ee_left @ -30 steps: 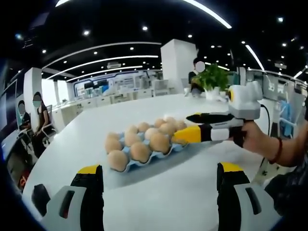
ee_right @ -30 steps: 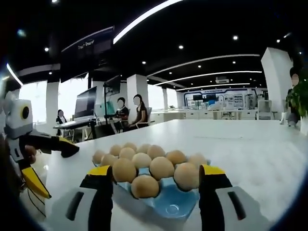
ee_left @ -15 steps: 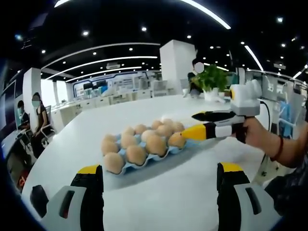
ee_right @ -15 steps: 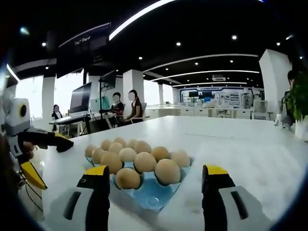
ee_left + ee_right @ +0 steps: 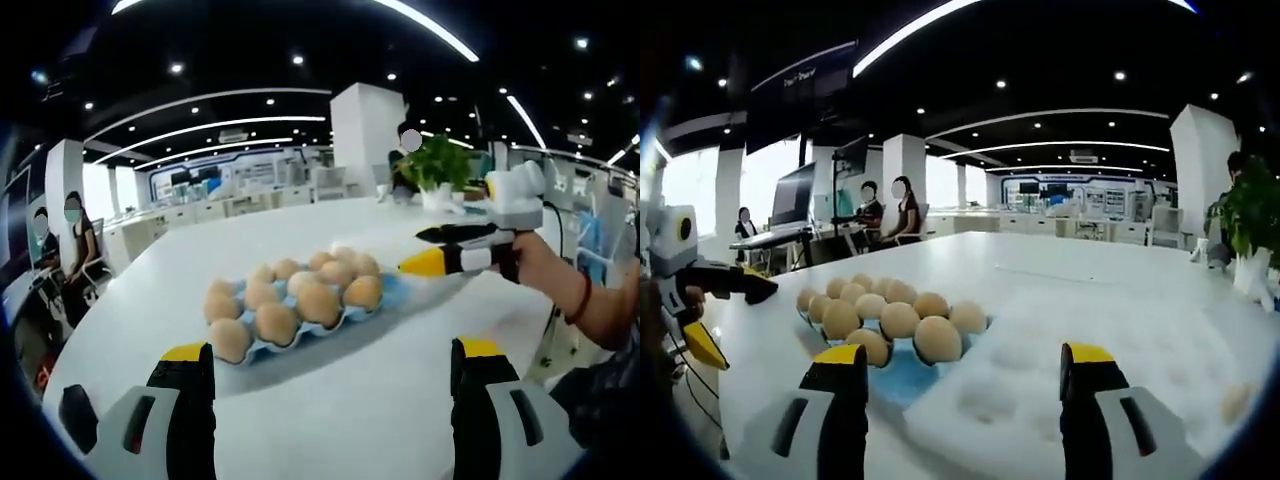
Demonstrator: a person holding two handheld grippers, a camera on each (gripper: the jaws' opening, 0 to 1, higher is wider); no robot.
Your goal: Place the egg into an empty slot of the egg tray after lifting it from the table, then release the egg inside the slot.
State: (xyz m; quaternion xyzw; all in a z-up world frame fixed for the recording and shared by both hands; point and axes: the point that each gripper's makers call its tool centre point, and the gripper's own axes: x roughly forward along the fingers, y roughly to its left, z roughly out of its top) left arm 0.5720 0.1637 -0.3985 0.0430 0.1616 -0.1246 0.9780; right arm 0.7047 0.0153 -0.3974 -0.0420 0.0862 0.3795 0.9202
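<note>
A blue egg tray (image 5: 392,290) holding several tan eggs (image 5: 318,300) sits on the white table (image 5: 340,385). My left gripper (image 5: 330,400) stands open in front of it, a short way back, with nothing between its fingers. My right gripper (image 5: 411,251), held by a hand (image 5: 532,268), hovers by the tray's right end with its jaws apart and empty. In the right gripper view the tray (image 5: 896,378) lies ahead to the left, with bare blue near its front. My right gripper (image 5: 965,400) is open there. A tan egg-like shape (image 5: 1237,402) lies at the far right.
A white moulded sheet (image 5: 1025,375) with dimples lies on the table right of the tray. A potted plant (image 5: 437,168) stands at the table's far side. My left gripper (image 5: 750,328) shows at the left edge. Several people sit at desks in the background.
My right gripper has drawn back from the tray's right end. In its view the tray now sits further off and to the left, and the white moulded sheet has come into sight. The left gripper has hardly moved.
</note>
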